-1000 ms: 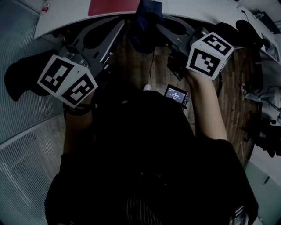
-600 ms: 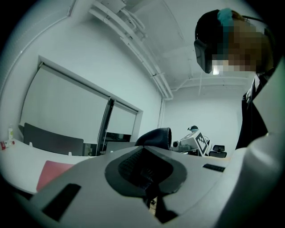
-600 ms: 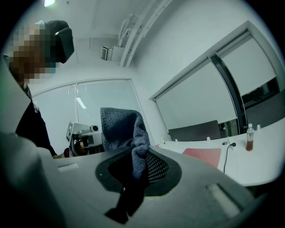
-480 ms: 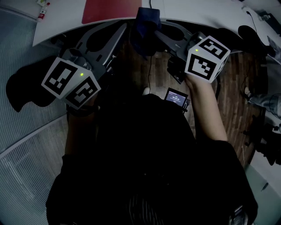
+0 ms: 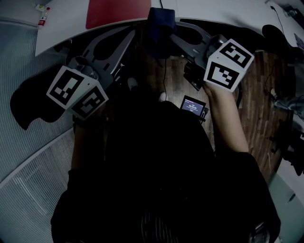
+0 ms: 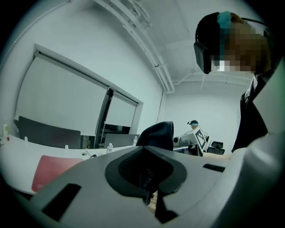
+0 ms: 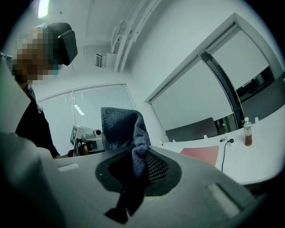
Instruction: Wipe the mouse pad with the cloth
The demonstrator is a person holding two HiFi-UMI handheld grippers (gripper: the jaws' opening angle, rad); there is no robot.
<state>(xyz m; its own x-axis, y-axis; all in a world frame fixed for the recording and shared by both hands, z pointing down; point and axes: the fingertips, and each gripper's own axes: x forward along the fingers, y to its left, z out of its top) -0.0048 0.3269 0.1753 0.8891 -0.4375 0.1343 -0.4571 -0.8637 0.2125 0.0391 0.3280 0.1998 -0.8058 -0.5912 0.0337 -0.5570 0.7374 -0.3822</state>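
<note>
A dark blue cloth (image 5: 159, 26) hangs in the air just in front of the white table's edge (image 5: 213, 10). My left gripper (image 5: 141, 35) reaches it from the left and my right gripper (image 5: 174, 33) from the right. In the right gripper view the cloth (image 7: 122, 129) is pinched between the shut jaws of the right gripper (image 7: 133, 178) and stands up above them. In the left gripper view the cloth (image 6: 156, 134) rises straight from the closed tips of the left gripper (image 6: 148, 180). The red mouse pad (image 5: 116, 9) lies flat on the table beyond; mouse pad (image 6: 53, 171), mouse pad (image 7: 201, 153).
A small device with a lit screen (image 5: 192, 104) hangs at the person's waist over the wood floor. A small bottle (image 7: 248, 132) and a black cable (image 7: 224, 156) stand on the table. Black chairs (image 5: 28, 102) flank the person. Another person (image 6: 196, 133) works far off.
Both grippers keep hold of the cloth at the table edge. The right gripper's cube has drifted slightly right, and the table with the pad has slid a little left in view.
</note>
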